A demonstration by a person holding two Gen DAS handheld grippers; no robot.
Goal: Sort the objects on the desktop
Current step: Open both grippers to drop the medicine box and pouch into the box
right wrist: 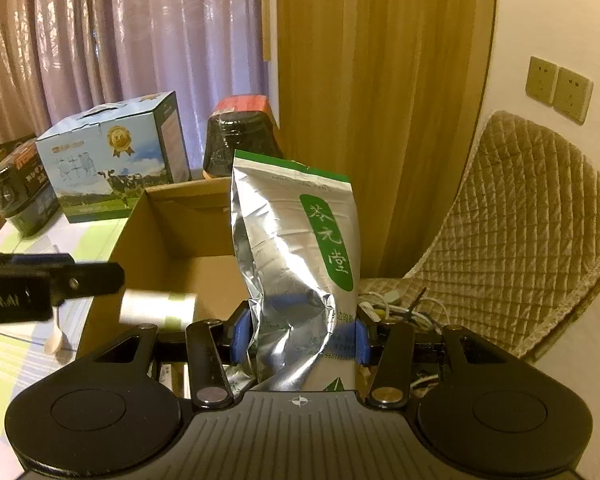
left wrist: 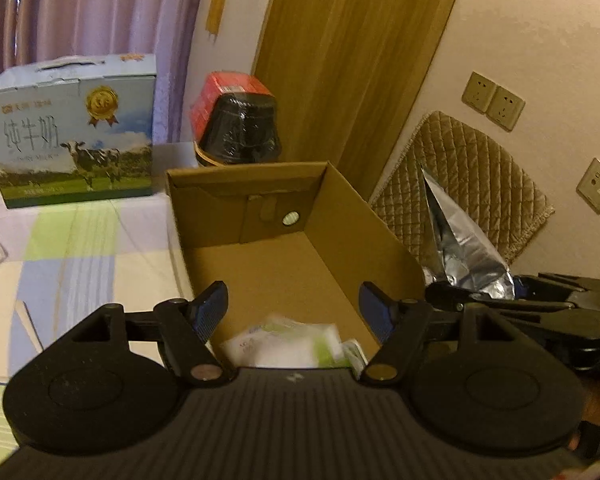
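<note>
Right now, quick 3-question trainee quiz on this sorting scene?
1. True or false: the right gripper grips a silver pouch.
2. What is between the left gripper's pads? A) a pouch B) nothing C) a bottle
3. Fill in: the white packet lies inside the cardboard ____.

Key: 1 true; 2 B; 3 box.

Desk count, by kind:
1 cardboard box (left wrist: 260, 264), 1 foil pouch (right wrist: 296, 264), 1 milk carton (left wrist: 74, 136), 2 black tubs (right wrist: 240, 148) (right wrist: 18, 196), 2 grippers (left wrist: 294, 312) (right wrist: 298, 336).
</note>
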